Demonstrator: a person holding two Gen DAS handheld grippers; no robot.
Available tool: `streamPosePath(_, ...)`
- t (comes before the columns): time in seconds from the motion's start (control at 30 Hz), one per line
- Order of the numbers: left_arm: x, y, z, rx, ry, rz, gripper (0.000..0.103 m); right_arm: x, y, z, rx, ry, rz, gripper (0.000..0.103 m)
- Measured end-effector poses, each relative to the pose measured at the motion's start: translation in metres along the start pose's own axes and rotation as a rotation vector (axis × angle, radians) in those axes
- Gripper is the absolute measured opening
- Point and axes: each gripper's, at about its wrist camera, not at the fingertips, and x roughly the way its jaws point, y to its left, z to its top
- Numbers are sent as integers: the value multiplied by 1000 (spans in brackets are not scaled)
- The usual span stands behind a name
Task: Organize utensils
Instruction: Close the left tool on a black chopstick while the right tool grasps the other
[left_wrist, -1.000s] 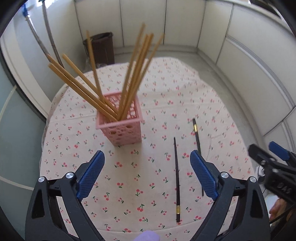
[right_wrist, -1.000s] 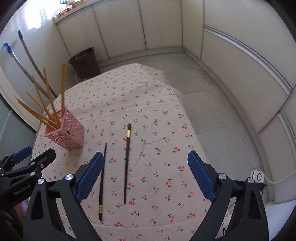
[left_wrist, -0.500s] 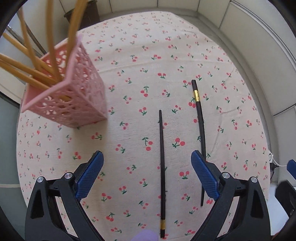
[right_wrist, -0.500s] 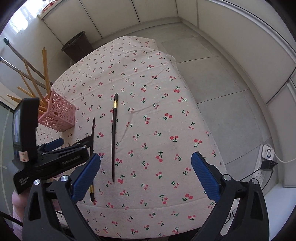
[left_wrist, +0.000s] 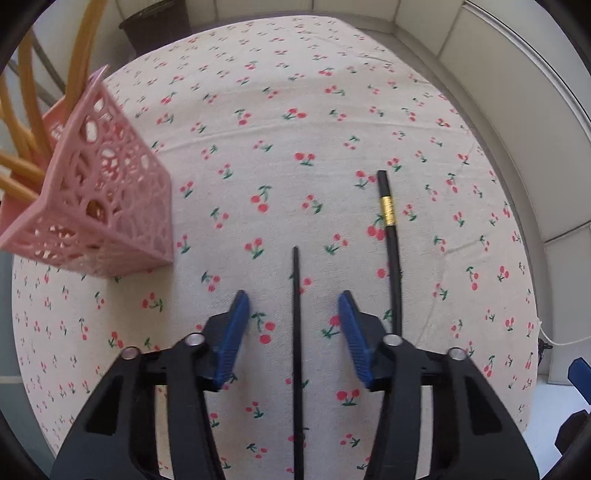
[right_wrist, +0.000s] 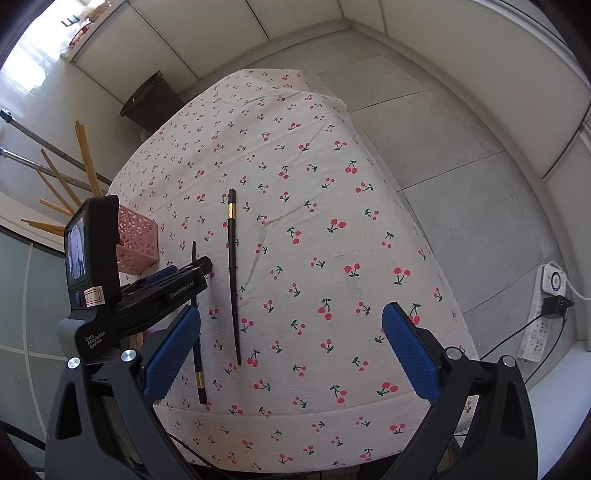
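Your table, under a cherry-print tablecloth, fills both views, its near edge cut off behind the gripper bodies. At its left stands the pink lattice holder, tilted by the lens, with the wooden chopsticks in it running out of frame at the top; from your right wrist camera the holder is half hidden behind the left gripper's camera housing.

Two black chopsticks lie on the cloth, roughly parallel and apart. The gold-banded chopstick lies to the right, its lower end hidden behind your left gripper's right finger. The thinner black chopstick runs straight down the gap of your left gripper; its blue pads stand partly closed in on either side of it, a clear gap showing each side, so nothing is gripped. The stick's lower end is lost at the frame edge here; the right wrist view shows its own gold band near the table's front edge.

Your right gripper hangs above the table's front part, spread wide and holding nothing.

A dark bin stands on the floor behind the table.
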Motion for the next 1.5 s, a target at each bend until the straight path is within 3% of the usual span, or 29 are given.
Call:
streamPosePath(0.27, -1, -12, -4, 64, -20, 0, 4, 15, -1, 6, 25, 22, -31, 96)
streamPosePath(0.57, -30, 1, -37, 99, -57, -48, 3, 37, 20, 25, 53, 6, -49, 96)
streamPosePath(0.8, -95, 28, -43, 87, -174, -79, 4, 71, 56, 52, -30, -72, -148, 96)
streamPosePath(0.9, -119, 37, -52, 90, -226, -92, 4, 91, 64, 58, -25, -49, -145, 96)
streamPosePath(1.2, -151, 64, -61, 55, -279, -98, 4, 136, 94, 60, -108, -71, -215, 94)
streamPosePath(1.23, -154, 66, -61, 49, -287, -100, 4, 136, 98, 59, -131, -97, -245, 92)
streamPosePath(1.3, -159, 69, -63, 43, -299, -103, 4, 136, 104, 58, -171, -127, -289, 60)
streamPosePath(1.4, -164, 72, -63, 40, -313, -104, 4, 133, 104, 61, -162, -116, -250, 21)
streamPosePath(1.47, -164, 70, -63, 42, -316, -104, 4, 131, 100, 62, -144, -105, -218, 7)
streamPosePath(1.5, -163, 70, -63, 45, -317, -103, 4, 130, 98, 61, -137, -103, -202, 7)
